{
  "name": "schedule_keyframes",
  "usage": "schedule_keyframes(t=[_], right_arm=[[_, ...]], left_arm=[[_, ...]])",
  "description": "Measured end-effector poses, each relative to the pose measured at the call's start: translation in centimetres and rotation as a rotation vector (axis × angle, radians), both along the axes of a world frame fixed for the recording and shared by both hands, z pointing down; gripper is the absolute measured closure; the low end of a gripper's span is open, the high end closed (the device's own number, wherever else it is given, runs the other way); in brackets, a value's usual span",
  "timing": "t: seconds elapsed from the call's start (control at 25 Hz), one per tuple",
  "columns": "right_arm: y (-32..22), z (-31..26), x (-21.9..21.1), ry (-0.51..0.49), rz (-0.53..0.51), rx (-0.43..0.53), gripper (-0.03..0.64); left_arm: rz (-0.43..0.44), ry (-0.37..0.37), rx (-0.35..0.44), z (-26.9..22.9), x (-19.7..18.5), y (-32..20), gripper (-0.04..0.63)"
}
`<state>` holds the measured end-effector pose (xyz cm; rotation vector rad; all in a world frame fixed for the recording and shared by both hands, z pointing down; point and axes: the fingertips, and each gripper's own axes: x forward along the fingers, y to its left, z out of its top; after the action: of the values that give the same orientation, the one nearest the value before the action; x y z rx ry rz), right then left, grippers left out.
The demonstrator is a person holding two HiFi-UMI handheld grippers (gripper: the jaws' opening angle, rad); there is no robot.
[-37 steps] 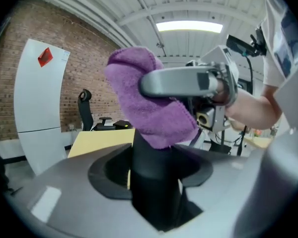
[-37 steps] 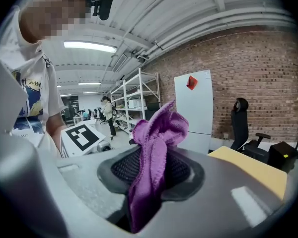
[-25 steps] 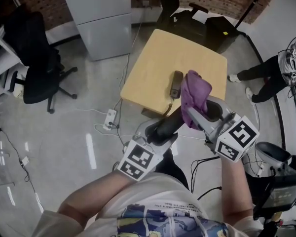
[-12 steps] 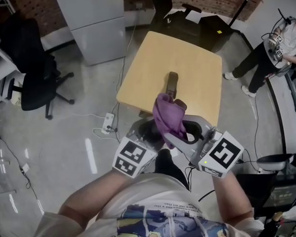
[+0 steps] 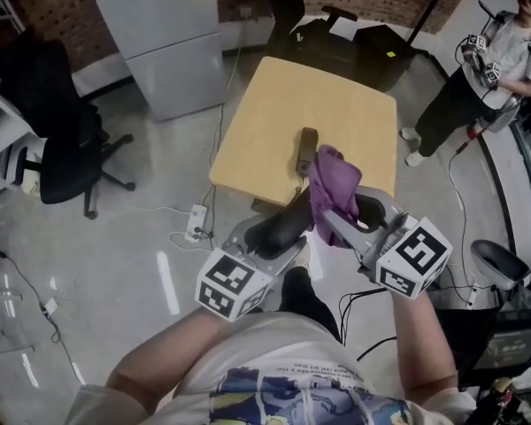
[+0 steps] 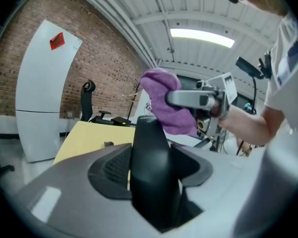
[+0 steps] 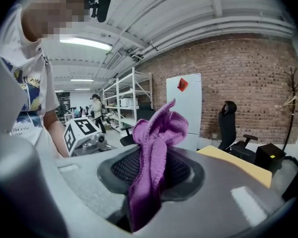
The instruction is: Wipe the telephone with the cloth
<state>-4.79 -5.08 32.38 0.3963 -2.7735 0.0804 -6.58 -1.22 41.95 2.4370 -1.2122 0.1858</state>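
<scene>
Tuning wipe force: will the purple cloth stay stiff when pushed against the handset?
Likely floppy: the cloth bunches and folds above the right gripper. Probably light and grippy; its pile looks fuzzy, so little slip.

Light wood table (image 5: 336, 96), sq top; dark telephone unit (image 5: 307, 149) flat nr front edge.
</scene>
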Motion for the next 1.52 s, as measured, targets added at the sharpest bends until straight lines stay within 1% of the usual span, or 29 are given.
schedule_keyframes(t=[0.08,0.16,0.36,0.48,0.64,0.84,0.96,1.16,1.36,1.52], right_arm=[[-1.3,0.4,1.0,0.004,0.043,0.002,0.505],[-2.4,0.8,1.9,0.006,0.084,-0.004,0.505],[-4.0,2.5,3.5,0.027,0.145,-0.044,0.505],[-4.1,4.1,3.9,0.036,0.153,-0.082,0.505],[-3.7,6.3,3.7,0.042,0.137,-0.133,0.505],[-3.7,8.0,3.5,0.048,0.119,-0.182,0.505],[-3.5,8.5,3.3,0.05,0.096,-0.189,0.505],[-4.0,8.9,3.3,0.042,0.064,-0.193,0.505],[-4.2,9.0,3.4,0.058,-0.01,-0.195,0.505],[-4.3,9.3,3.6,0.059,-0.072,-0.202,0.505]], left_arm=[[0.0,0.025,-0.017,0.4,0.0,0.1,0.344],[-0.003,0.076,-0.045,0.7,-0.2,0.1,0.344],[-0.026,0.289,-0.133,0.8,-1.3,-1.0,0.344],[-0.036,0.377,-0.169,0.9,-2.0,-2.0,0.344],[-0.044,0.437,-0.196,1.0,-2.3,-3.7,0.344],[-0.037,0.552,-0.236,0.5,-1.8,-5.5,0.342],[-0.029,0.623,-0.249,0.1,-1.4,-6.6,0.344],[-0.029,0.723,-0.309,0.0,-0.2,-9.0,0.344],[-0.033,0.87,-0.35,-0.5,1.2,-11.4,0.344],[-0.039,0.926,-0.357,-0.6,1.9,-13.1,0.344]])
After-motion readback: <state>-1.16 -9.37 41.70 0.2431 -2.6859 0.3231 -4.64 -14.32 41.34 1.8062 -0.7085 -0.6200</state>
